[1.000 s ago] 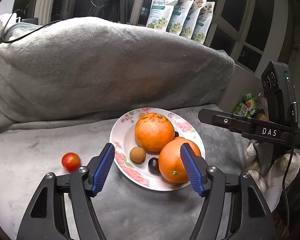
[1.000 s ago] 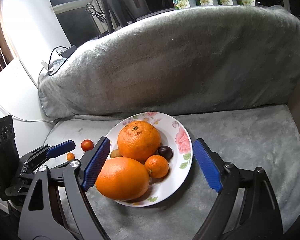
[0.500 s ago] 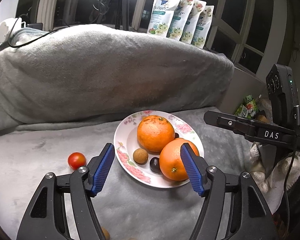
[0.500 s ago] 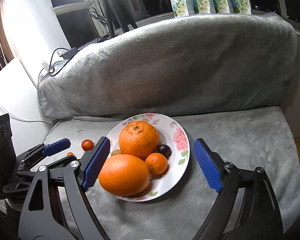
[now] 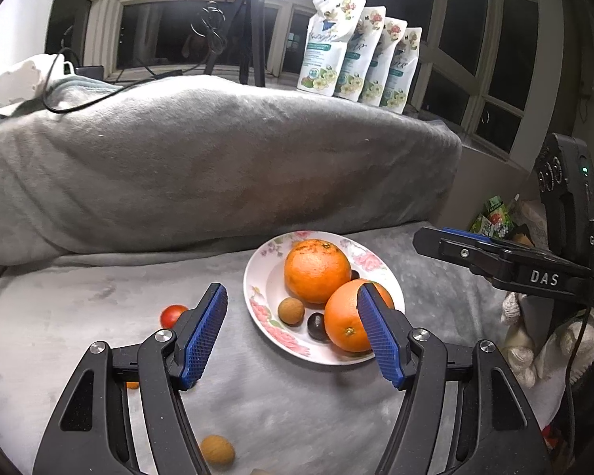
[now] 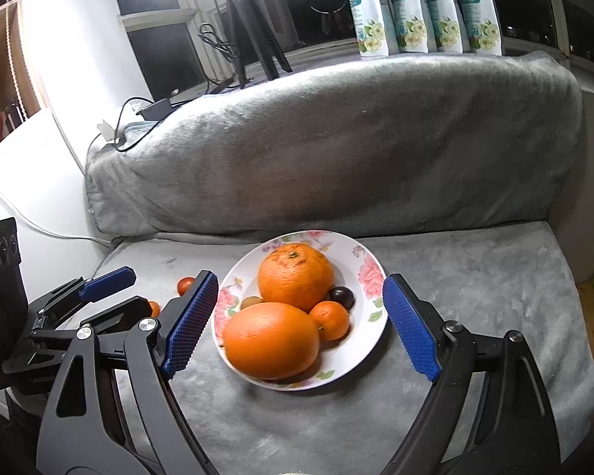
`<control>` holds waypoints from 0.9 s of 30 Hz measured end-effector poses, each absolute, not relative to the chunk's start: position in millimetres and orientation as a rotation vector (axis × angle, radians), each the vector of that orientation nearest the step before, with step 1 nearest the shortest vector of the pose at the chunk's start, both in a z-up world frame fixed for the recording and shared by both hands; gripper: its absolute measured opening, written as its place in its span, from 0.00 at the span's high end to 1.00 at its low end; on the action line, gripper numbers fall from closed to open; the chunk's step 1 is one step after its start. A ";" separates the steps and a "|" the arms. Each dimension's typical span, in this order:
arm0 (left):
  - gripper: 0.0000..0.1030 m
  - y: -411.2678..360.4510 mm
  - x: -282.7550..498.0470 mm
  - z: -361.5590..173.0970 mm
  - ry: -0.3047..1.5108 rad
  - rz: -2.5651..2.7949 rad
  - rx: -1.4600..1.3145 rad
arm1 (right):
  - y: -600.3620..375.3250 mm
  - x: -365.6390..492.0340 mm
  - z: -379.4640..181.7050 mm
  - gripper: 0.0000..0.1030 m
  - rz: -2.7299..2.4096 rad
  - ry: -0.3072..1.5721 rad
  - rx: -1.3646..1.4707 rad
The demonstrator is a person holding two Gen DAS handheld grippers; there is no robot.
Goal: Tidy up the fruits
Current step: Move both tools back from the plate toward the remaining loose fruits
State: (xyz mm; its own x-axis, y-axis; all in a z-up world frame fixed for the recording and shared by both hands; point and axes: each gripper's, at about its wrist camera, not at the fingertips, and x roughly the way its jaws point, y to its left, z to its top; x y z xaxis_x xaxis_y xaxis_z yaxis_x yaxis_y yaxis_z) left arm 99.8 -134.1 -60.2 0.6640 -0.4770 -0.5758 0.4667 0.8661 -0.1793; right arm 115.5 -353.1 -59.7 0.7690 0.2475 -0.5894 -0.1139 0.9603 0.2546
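A flowered white plate (image 5: 262,293) rests on the grey cloth and carries two large oranges (image 5: 316,271) (image 5: 342,326), a brown longan (image 5: 291,310) and a dark round fruit (image 5: 316,323). The right wrist view also shows a small mandarin (image 6: 330,320) on the plate (image 6: 370,269). My left gripper (image 5: 291,289) hovers open short of the plate, holding nothing. My right gripper (image 6: 300,279) is open wider, its pads either side of the plate and clear of it. A cherry tomato (image 5: 172,314), another longan (image 5: 217,449) and a small orange fruit (image 5: 132,384) lie loose on the cloth.
A tall grey blanket-covered backrest (image 5: 217,166) rises behind the plate. Several refill pouches (image 5: 360,63) and a tripod (image 5: 251,39) stand on the sill beyond. The right gripper's body (image 5: 534,273) fills the right side of the left view. Cables (image 6: 138,118) trail at the left.
Both grippers have pulled back and up a little from the plate, so it looks farther off. A loose longan has come into view at the bottom of the left wrist view.
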 end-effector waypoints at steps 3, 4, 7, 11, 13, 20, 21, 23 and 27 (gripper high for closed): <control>0.34 -128.6 97.4 -58.4 0.650 -0.520 -0.020 | -346.5 109.0 -55.9 0.15 0.203 0.648 0.191; 0.34 -126.4 96.5 -57.9 0.648 -0.516 -0.021 | -343.2 106.3 -54.3 0.15 0.207 0.642 0.183; 0.34 -120.0 95.7 -57.0 0.646 -0.503 -0.025 | -334.4 100.1 -51.0 0.15 0.217 0.630 0.165; 0.34 -110.4 94.2 -56.1 0.642 -0.485 -0.031 | -323.4 92.8 -47.7 0.15 0.233 0.616 0.159; 0.34 -104.9 93.5 -55.9 0.640 -0.476 -0.035 | -316.7 89.0 -46.8 0.15 0.241 0.609 0.153; 0.34 -87.5 91.1 -56.0 0.630 -0.445 -0.042 | -293.9 79.5 -46.5 0.15 0.288 0.603 0.122; 0.34 -84.4 90.6 -55.8 0.627 -0.438 -0.042 | -289.7 78.1 -46.8 0.15 0.298 0.604 0.117; 0.34 -78.9 90.8 -55.7 0.624 -0.428 -0.043 | -283.8 75.7 -47.8 0.15 0.314 0.607 0.106; 0.34 -67.8 90.4 -56.7 0.625 -0.403 -0.048 | -272.4 71.5 -50.7 0.15 0.346 0.615 0.089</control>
